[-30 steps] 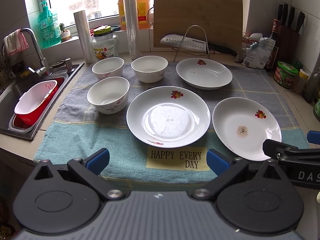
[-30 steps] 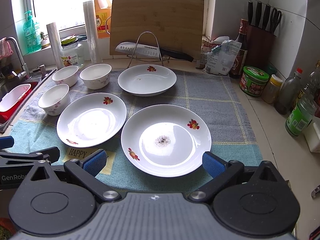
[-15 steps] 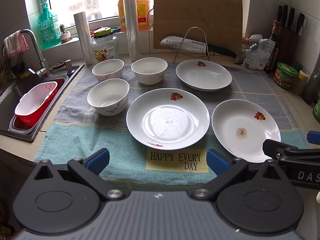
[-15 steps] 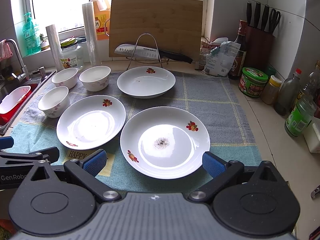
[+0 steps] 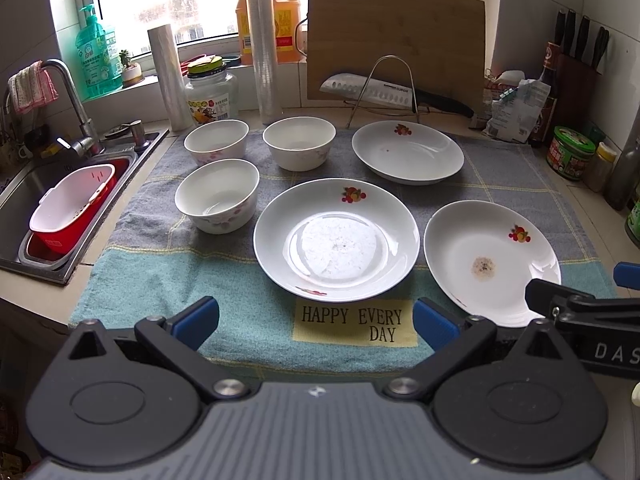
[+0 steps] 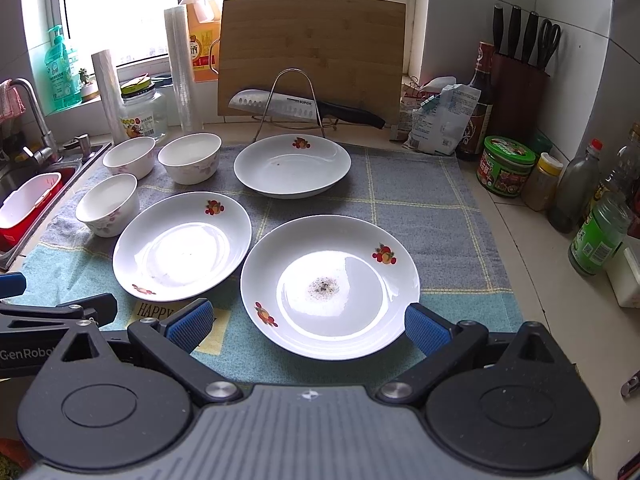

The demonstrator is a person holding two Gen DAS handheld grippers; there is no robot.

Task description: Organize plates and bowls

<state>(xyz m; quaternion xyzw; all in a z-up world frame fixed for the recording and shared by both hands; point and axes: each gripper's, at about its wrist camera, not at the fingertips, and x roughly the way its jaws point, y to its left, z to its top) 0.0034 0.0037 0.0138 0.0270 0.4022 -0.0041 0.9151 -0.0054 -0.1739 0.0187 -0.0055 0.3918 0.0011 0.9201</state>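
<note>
Left claw: the left gripper [image 5: 316, 318] is spread wide and holds nothing. It hangs over the near edge of the towel [image 5: 168, 272], in front of the middle plate [image 5: 337, 240].
Right claw: the right gripper [image 6: 310, 326] is spread wide too, with nothing in it. Its blue pads sit on either side of the near plate [image 6: 330, 286], not touching it. It looks ready to grab this plate first.
Plates: three round white plates lie flat and apart on the towel. The far plate [image 6: 292, 166] sits by the knife rack [image 6: 294, 100]. None is stacked yet, so the job looks just begun.
Bowls: three small white bowls sit close together on the left, by the sink [image 5: 24, 208]. The near bowl [image 5: 218, 196] is in front, and the two back bowls [image 5: 216, 142] [image 5: 299, 142] are side by side.
Look and feel: the dishes are smooth and shiny, with little fruit or flower pictures. The near plate has a speckled spot in the middle.
Towel: soft and fuzzy, grey and blue-green. I think it keeps the dishes from sliding or clinking.
</note>
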